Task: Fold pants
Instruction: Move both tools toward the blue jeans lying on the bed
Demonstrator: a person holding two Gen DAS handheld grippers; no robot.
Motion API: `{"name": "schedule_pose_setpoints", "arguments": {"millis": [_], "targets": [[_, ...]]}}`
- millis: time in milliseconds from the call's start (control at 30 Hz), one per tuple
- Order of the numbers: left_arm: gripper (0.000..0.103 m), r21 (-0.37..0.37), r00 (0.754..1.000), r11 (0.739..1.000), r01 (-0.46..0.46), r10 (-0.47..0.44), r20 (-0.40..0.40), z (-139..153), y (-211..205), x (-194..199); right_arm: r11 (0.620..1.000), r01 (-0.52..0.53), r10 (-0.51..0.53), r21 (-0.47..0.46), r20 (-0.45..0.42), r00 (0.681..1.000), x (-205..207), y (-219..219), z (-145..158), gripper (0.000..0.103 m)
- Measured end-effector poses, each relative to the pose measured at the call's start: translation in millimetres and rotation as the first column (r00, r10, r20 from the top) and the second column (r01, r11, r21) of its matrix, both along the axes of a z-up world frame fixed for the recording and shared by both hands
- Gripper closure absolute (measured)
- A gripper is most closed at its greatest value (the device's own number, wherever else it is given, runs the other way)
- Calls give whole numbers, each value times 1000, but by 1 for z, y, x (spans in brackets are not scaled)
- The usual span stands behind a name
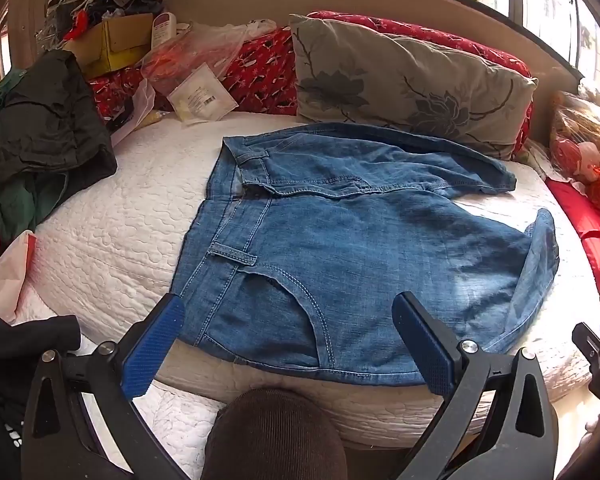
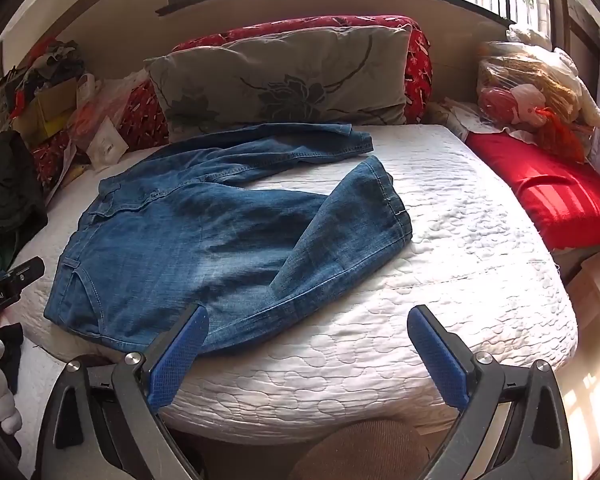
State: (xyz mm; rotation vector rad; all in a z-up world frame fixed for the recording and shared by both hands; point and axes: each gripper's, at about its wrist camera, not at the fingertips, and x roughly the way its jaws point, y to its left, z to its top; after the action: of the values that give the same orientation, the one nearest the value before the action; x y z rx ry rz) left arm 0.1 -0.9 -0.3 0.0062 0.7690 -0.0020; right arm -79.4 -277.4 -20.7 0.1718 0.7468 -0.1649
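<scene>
Left wrist view showed the blue denim pants (image 1: 340,248) spread on the white quilted mattress (image 1: 112,232), waistband toward its left edge, legs running toward the right edge, near hip close to the front edge. The left gripper (image 1: 296,344) hung over that near hip with its jaws spread wide and nothing between the blue pads, no fabric pinched. Folding looked barely begun: the legs lay apart rather than stacked, and the near leg's lower part was turned back over itself, a crumple or a first fold, hard to say which. Bringing one leg onto the other and doubling the length appeared still to be done. Only the right wrist view made that turned-back cuff and the far leg's hem plain, along with the bare mattress toward the right edge, a red cushion (image 2: 548,200) beyond it, and the right gripper (image 2: 308,344), likewise released and empty, its left pad just over the pants' near edge. Only the left wrist view showed the belt loops, the pocket stitching and the dark clothes heaped (image 1: 40,132) at the left edge.
</scene>
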Motion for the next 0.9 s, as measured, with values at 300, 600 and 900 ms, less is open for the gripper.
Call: {"name": "schedule_pose_setpoints", "arguments": {"millis": [300, 600, 900], "targets": [[0, 4, 1000, 1000, 7, -7, -14, -4, 0, 6, 1000, -5, 5, 5, -5, 1000, 2, 1, -2, 3], [0, 6, 1000, 1000, 10, -10, -23, -9, -2, 5, 1000, -2, 2, 11, -16, 1000, 5, -1, -6, 3], [0, 21, 1000, 1000, 12, -11, -16, -10, -4, 9, 1000, -6, 6, 6, -17, 1000, 9, -1, -8, 3]]}}
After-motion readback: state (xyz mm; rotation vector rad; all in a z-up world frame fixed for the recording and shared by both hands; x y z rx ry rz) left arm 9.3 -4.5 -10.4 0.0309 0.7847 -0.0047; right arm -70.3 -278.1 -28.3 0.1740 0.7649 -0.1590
